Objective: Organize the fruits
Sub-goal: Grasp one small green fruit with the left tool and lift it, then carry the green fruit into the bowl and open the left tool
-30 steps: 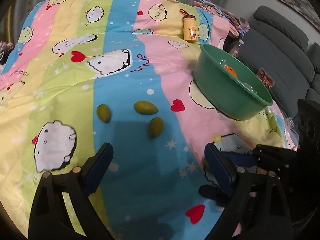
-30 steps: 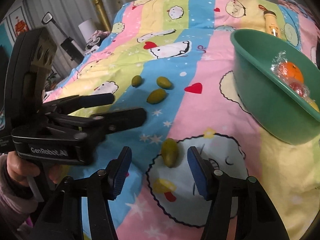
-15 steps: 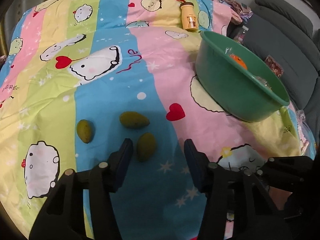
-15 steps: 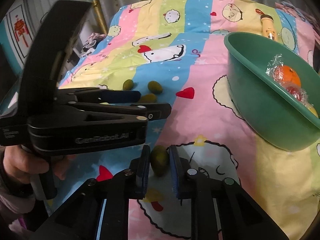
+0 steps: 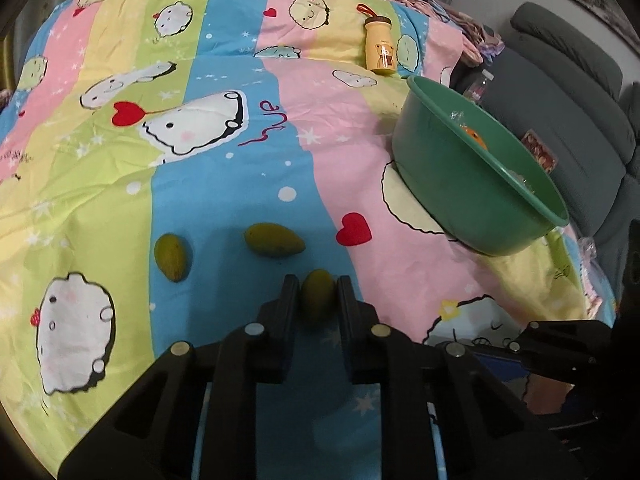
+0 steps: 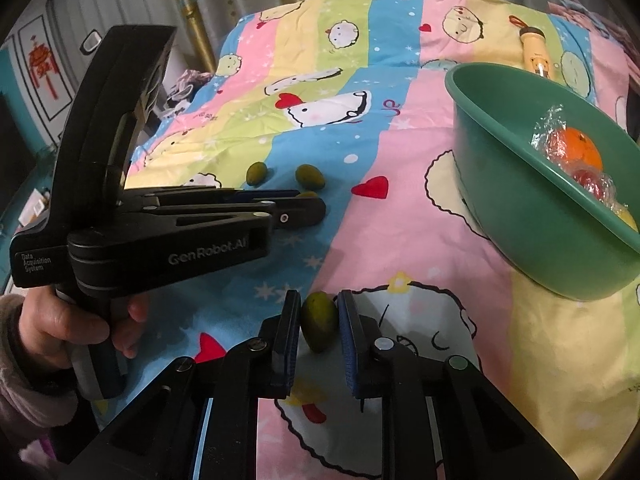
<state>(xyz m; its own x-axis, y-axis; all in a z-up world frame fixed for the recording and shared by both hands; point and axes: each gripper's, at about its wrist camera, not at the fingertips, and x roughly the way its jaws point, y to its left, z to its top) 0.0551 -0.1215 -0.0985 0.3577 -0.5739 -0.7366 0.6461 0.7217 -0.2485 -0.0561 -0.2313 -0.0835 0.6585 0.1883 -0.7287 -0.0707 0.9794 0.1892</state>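
Observation:
Small green mangoes lie on a cartoon-print bedspread. My left gripper is shut on one green mango, which still rests on the blue stripe. Two more mangoes lie just beyond it. My right gripper is shut on another green mango lying on a white cartoon patch. The left gripper shows from the side in the right wrist view, held by a hand. A green plastic bowl on the right holds a wrapped orange and other wrapped fruit.
A yellow bottle with a red strap lies at the far side of the bedspread. A grey sofa stands beyond the bowl. Curtains and a gold bed post are at the back left.
Both grippers have closed from wide open onto their mangoes, the right first, then the left. The left gripper moved forward and down toward the nearest of three mangoes.

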